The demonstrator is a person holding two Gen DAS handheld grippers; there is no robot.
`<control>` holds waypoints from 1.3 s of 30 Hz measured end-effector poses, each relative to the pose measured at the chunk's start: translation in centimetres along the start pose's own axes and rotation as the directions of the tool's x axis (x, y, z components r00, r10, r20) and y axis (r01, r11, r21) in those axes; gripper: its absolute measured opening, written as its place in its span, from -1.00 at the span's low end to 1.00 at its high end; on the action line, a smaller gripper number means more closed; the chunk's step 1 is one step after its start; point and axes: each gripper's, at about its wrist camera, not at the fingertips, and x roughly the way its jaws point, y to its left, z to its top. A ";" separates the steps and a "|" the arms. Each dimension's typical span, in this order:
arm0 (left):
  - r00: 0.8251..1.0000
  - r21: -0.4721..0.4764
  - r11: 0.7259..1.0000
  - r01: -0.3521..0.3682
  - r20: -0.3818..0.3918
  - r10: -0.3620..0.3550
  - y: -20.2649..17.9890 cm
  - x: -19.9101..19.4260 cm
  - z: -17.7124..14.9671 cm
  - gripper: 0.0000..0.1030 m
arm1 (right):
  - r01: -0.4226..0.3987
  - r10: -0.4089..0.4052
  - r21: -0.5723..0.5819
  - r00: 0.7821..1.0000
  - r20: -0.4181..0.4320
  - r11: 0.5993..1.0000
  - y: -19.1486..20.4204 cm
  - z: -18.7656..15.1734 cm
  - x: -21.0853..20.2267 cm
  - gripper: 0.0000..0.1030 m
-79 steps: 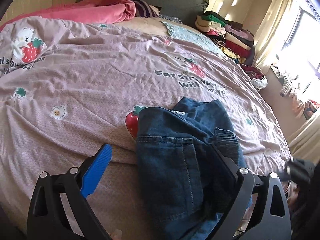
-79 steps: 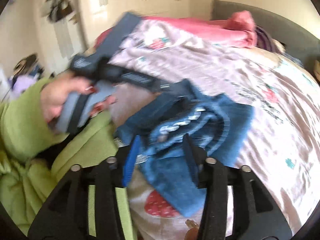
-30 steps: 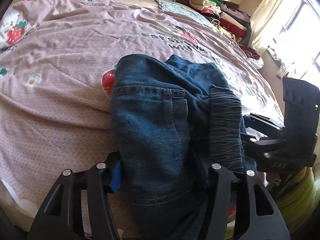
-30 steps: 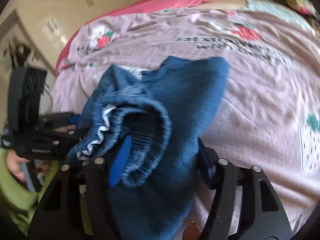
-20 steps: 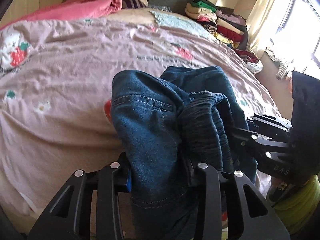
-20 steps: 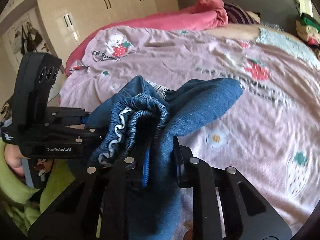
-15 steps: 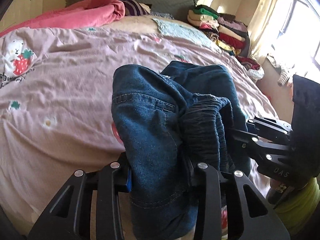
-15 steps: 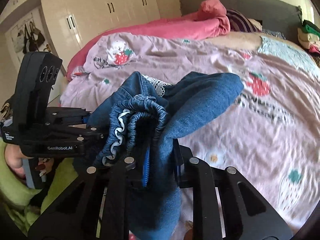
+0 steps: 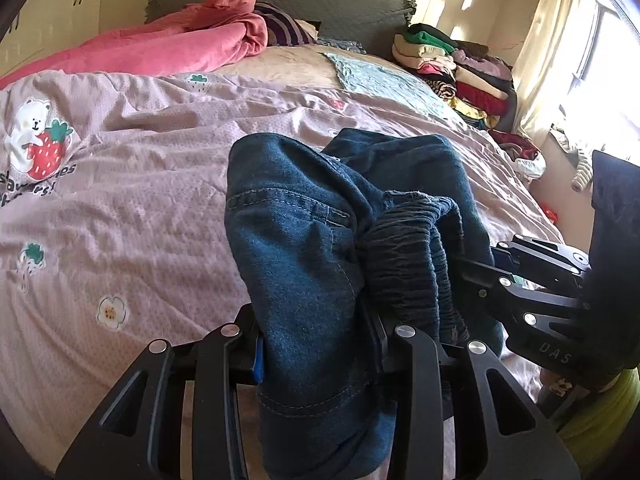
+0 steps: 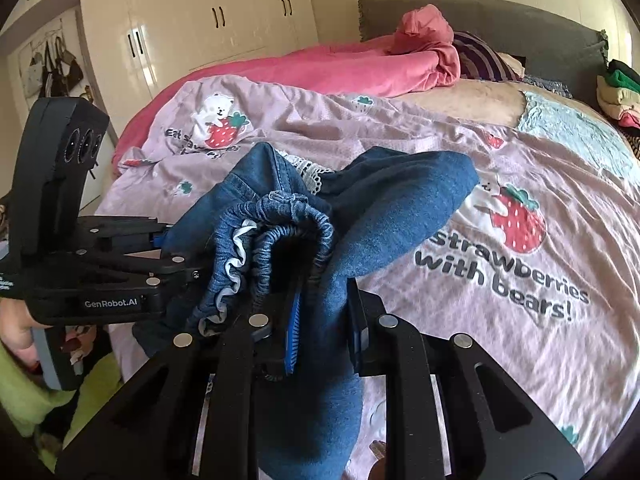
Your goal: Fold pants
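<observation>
The folded blue denim pants (image 9: 304,248) are bunched and held up above the bed. My left gripper (image 9: 316,344) is shut on the pocket side of the pants. My right gripper (image 10: 324,320) is shut on the elastic-waist side of the pants (image 10: 360,216). The right gripper also shows in the left wrist view (image 9: 472,276), touching the gathered waistband. The left gripper shows in the right wrist view (image 10: 176,248) at the pants' left edge. The far end of the pants droops toward the bedspread.
A pink strawberry-print bedspread (image 9: 120,208) covers the bed. A pink blanket (image 9: 168,52) lies bunched near the grey headboard (image 9: 320,0). A stack of folded clothes (image 9: 452,68) sits at the far right corner. Wardrobe doors (image 10: 224,12) stand left of the bed.
Both grippers went from open to shut on the pants about a second ago. They have since lifted the bundle off the bedspread and hold it higher.
</observation>
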 end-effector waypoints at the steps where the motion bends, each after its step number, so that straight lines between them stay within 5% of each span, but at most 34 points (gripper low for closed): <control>1: 1.000 -0.002 1.000 -0.001 0.000 0.001 0.1 0.2 0.1 -0.33 | 0.001 -0.001 0.000 1.000 -0.001 1.000 -0.1 0.1 0.2 -0.75; 16: 0.999 -0.021 1.000 -0.018 -0.028 0.017 1.4 2.7 -0.4 -0.30 | 0.047 -0.045 0.047 0.998 -0.048 0.998 -1.1 -0.6 2.3 -0.64; 27: 0.996 -0.081 0.996 -0.033 -0.081 0.027 3.5 4.5 -1.6 0.18 | 0.163 -0.126 0.174 0.970 -0.207 0.971 -4.5 -2.9 4.5 -0.27; 33: 0.998 -0.094 0.995 -0.018 -0.061 0.012 3.4 3.4 -1.9 0.18 | 0.165 -0.137 0.157 0.975 -0.174 0.974 -3.7 -2.7 3.1 -0.20; 35: 0.999 -0.093 0.995 -0.024 -0.048 0.019 3.3 2.5 -2.0 0.18 | 0.164 -0.140 0.150 0.978 -0.153 0.975 -3.4 -2.6 2.2 -0.03; 39: 0.999 -0.094 0.995 -0.028 -0.020 0.026 3.1 0.6 -2.2 0.37 | 0.161 -0.145 0.147 0.983 -0.110 0.976 -2.8 -2.4 0.2 0.10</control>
